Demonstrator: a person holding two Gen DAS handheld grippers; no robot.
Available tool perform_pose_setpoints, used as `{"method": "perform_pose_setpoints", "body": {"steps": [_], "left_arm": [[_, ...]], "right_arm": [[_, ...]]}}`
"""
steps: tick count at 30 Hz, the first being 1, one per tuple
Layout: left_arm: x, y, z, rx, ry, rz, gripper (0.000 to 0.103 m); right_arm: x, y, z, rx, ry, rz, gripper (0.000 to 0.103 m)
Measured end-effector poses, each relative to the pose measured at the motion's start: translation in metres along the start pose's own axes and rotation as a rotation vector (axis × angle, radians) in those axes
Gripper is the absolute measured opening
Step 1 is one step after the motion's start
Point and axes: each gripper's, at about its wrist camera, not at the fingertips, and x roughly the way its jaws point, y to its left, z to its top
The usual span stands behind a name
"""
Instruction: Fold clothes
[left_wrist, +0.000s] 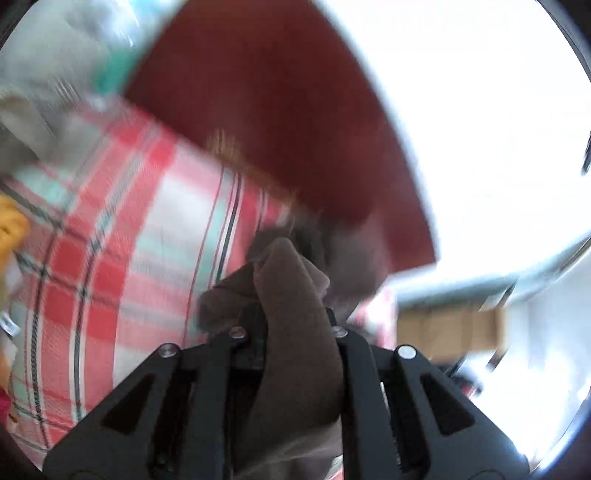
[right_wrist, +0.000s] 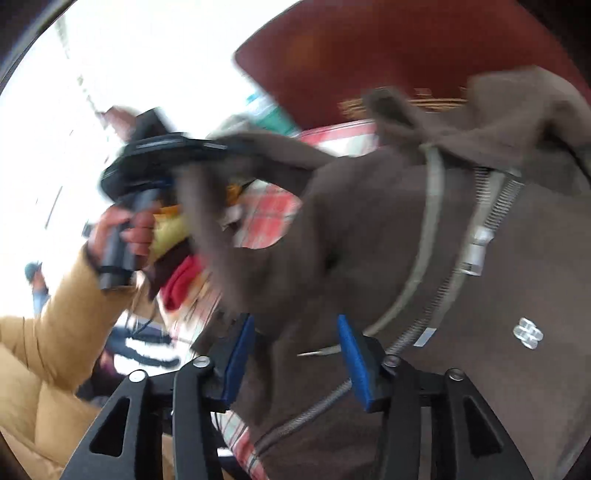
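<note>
Left gripper (left_wrist: 295, 325): black linkage arms with triangular cut-outs, four round silver screw heads across the knuckles.

Right gripper (right_wrist: 295, 354): same black linkage and silver screws, with blue pads (right_wrist: 352, 363) lining the inner faces of both fingers.

Person, seen from the right wrist camera, left of the right gripper: a hand (right_wrist: 129, 230) on a black handle beneath a dark, blurred gripper body, and a mustard-yellow padded sleeve (right_wrist: 59, 325) with quilted seams.

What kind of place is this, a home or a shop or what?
Probably a bedroom at home. A plaid sheet covers what looks like a bed against a dark red headboard, loose clothes are piled on it, and both grippers hold a brown zip jacket.
</note>
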Motion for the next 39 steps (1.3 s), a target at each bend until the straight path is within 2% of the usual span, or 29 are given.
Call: {"method": "perform_pose_setpoints", "body": {"steps": [1,3,4,5,7,10,11,13,15,16,17,19,20,22,23,24,25,26,28,31,32,35,37,38,39], "left_arm": [[-0.013,0.003,0.007,-0.007,-0.056,0.015,0.014],[-0.019,0.01,0.019,-0.012,-0.082,0.116,0.016],[-0.021,0.013,0.025,-0.014,-0.091,0.169,0.021],[-0.018,0.021,0.028,-0.025,-0.083,0.223,0.039],[-0.01,0.038,0.032,-0.048,-0.063,0.334,0.066],[-0.002,0.046,0.03,-0.041,-0.068,0.45,0.068],[-0.006,0.046,0.028,-0.054,-0.084,0.461,0.068],[-0.022,0.038,0.022,-0.077,-0.129,0.431,0.068],[-0.044,0.02,0.018,-0.047,-0.199,0.394,0.069],[-0.056,0.01,0.017,-0.034,-0.233,0.352,0.071],[-0.074,0.0,0.015,-0.039,-0.288,0.269,0.079],[-0.098,-0.024,0.014,-0.012,-0.361,0.156,0.089],[-0.089,-0.039,0.011,0.062,-0.307,0.145,0.094],[-0.063,-0.072,0.003,0.234,-0.157,0.142,0.097],[-0.049,-0.088,-0.001,0.32,-0.081,0.14,0.097],[-0.026,-0.101,-0.011,0.402,0.012,0.157,0.097],[0.003,-0.108,-0.026,0.464,0.12,0.16,0.097],[0.033,-0.113,-0.041,0.523,0.23,0.158,0.097],[0.091,-0.11,-0.064,0.55,0.417,0.141,0.097],[0.152,-0.095,-0.081,0.538,0.542,0.226,0.097],[0.162,-0.092,-0.082,0.514,0.564,0.242,0.097],[0.187,-0.072,-0.086,0.421,0.647,0.255,0.097],[0.194,-0.06,-0.088,0.394,0.664,0.274,0.097],[0.194,-0.057,-0.087,0.389,0.66,0.287,0.089],[0.193,-0.055,-0.087,0.386,0.655,0.302,0.083]], "right_arm": [[-0.002,-0.007,-0.002,0.026,-0.003,-0.006,0.049],[-0.005,-0.022,-0.006,0.078,-0.01,-0.019,0.05],[-0.006,-0.029,-0.008,0.104,-0.014,-0.025,0.051],[-0.008,-0.036,-0.01,0.13,-0.017,-0.031,0.053],[-0.011,-0.048,-0.015,0.178,-0.025,-0.045,0.055],[-0.012,-0.058,-0.024,0.224,-0.029,-0.067,0.057],[-0.012,-0.06,-0.026,0.228,-0.032,-0.082,0.057],[-0.019,-0.06,-0.027,0.219,-0.046,-0.115,0.057],[-0.028,-0.059,-0.027,0.207,-0.063,-0.148,0.057],[-0.035,-0.06,-0.025,0.198,-0.077,-0.165,0.057],[-0.043,-0.061,-0.023,0.187,-0.094,-0.183,0.057],[-0.062,-0.068,-0.012,0.17,-0.14,-0.224,0.061],[-0.072,-0.07,-0.005,0.16,-0.165,-0.246,0.064],[-0.088,-0.072,0.012,0.125,-0.219,-0.315,0.066],[-0.096,-0.074,0.019,0.111,-0.239,-0.349,0.072],[-0.103,-0.078,0.027,0.095,-0.254,-0.374,0.077],[-0.109,-0.081,0.036,0.078,-0.267,-0.395,0.078],[-0.112,-0.086,0.047,0.052,-0.269,-0.42,0.08],[-0.112,-0.098,0.07,-0.01,-0.243,-0.477,0.081],[-0.096,-0.121,0.102,-0.108,-0.136,-0.576,0.081],[-0.088,-0.129,0.112,-0.136,-0.099,-0.591,0.081],[-0.06,-0.148,0.133,-0.211,0.0,-0.609,0.081],[-0.047,-0.156,0.143,-0.242,0.031,-0.563,0.08],[-0.044,-0.16,0.148,-0.239,0.035,-0.524,0.067],[-0.04,-0.164,0.153,-0.237,0.039,-0.485,0.039]]}}
